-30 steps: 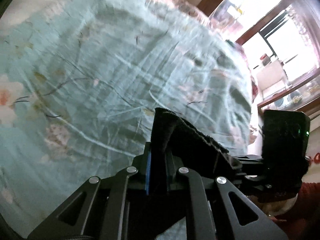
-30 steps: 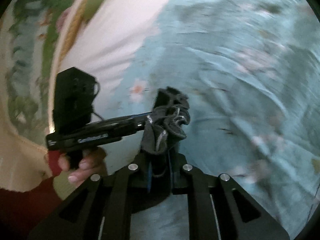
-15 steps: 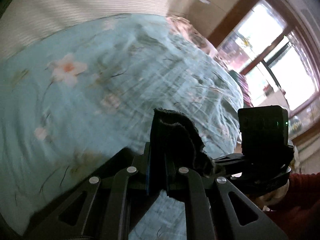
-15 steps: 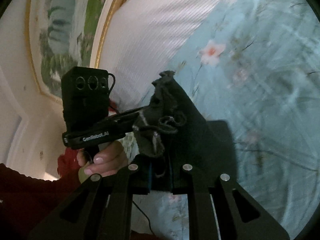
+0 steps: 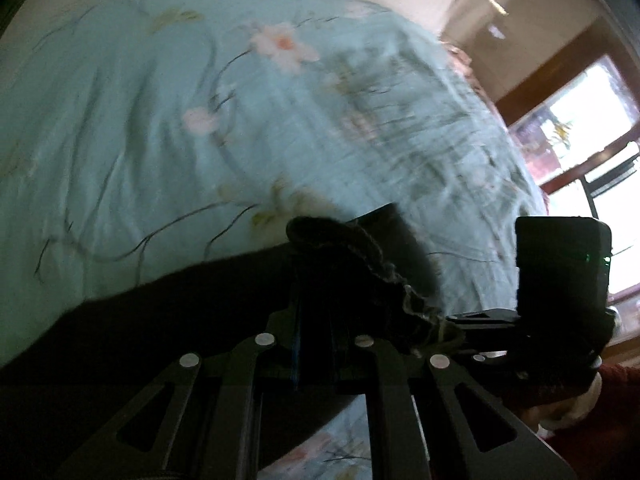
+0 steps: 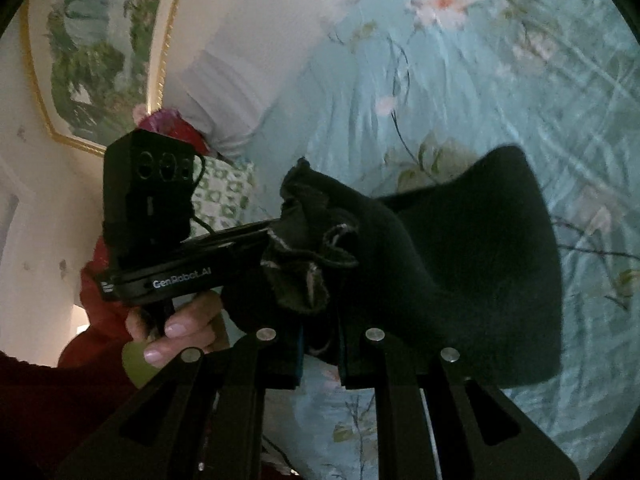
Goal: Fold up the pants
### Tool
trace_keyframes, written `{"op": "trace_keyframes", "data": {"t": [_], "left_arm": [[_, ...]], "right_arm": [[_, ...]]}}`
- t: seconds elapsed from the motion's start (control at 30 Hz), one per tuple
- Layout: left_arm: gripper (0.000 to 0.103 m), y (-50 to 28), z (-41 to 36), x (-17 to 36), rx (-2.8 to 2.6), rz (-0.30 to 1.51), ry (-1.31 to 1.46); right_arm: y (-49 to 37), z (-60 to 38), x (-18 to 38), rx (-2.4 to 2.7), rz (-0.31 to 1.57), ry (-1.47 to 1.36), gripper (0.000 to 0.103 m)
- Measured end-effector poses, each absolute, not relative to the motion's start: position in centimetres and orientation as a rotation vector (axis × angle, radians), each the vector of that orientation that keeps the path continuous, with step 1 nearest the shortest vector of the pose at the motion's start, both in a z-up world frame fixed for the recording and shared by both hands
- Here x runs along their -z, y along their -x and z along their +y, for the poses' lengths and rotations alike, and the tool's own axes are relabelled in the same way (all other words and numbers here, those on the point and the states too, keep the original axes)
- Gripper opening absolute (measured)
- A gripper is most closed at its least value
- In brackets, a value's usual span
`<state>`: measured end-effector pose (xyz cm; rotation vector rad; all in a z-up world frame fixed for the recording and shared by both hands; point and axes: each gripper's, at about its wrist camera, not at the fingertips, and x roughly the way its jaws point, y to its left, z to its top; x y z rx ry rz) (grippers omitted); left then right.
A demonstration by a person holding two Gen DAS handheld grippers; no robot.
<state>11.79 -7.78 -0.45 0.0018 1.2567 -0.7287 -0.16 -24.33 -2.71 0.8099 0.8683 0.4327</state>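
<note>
The black pants (image 5: 120,340) hang between my two grippers over a light blue flowered bedspread (image 5: 160,120). My left gripper (image 5: 318,308) is closing tighter on a bunched, frayed edge of the pants, and the cloth hides its fingertips. In the right wrist view my right gripper (image 6: 320,332) is shut on another bunch of the same edge, and the pants (image 6: 480,280) sag to the right over the bedspread (image 6: 480,80). The two grippers are close together, each holding the cloth.
A person's hand (image 6: 176,320) in a red sleeve (image 6: 40,400) holds the left tool's handle. A white striped pillow (image 6: 240,60) and a gold-framed painting (image 6: 92,60) are at the bed's head. A bright window (image 5: 592,120) lies beyond the bed's far side.
Both grippers have carried the pants sideways across the bed towards its head. Much more black cloth now trails into both views. The pillow and painting have come into the right wrist view.
</note>
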Motion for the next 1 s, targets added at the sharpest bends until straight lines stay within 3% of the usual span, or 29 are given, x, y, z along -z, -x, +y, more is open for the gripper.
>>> {"op": "trace_keyframes", "data": {"t": [0.23,0.37,0.47,0.6,0.73,1.0], "left_arm": [[0.007,-11.4,-4.6,2.5,0.618,1.284,0.047],[0.007,-10.9,-2.9,2.6,0.562,1.288,0.08],[0.009,-10.5,-0.8,2.5,0.492,1.289,0.141],[0.016,-9.5,2.4,1.9,0.4,1.274,0.234],[0.032,-7.8,5.3,1.4,0.314,1.257,0.287],[0.034,-4.2,11.7,0.8,0.168,1.23,0.432]], "right_arm": [[-1.1,-22.6,4.0,-0.412,0.953,-0.762,0.022],[-1.5,-21.6,4.4,-0.425,0.991,-0.739,0.041],[-1.7,-20.5,3.8,-0.436,1.006,-0.704,0.048],[-2.2,-19.1,2.7,-0.464,1.012,-0.656,0.049],[-2.7,-17.2,1.1,-0.505,1.004,-0.588,0.049],[-4.7,-13.9,-1.0,-0.578,1.006,-0.498,0.054]]}}
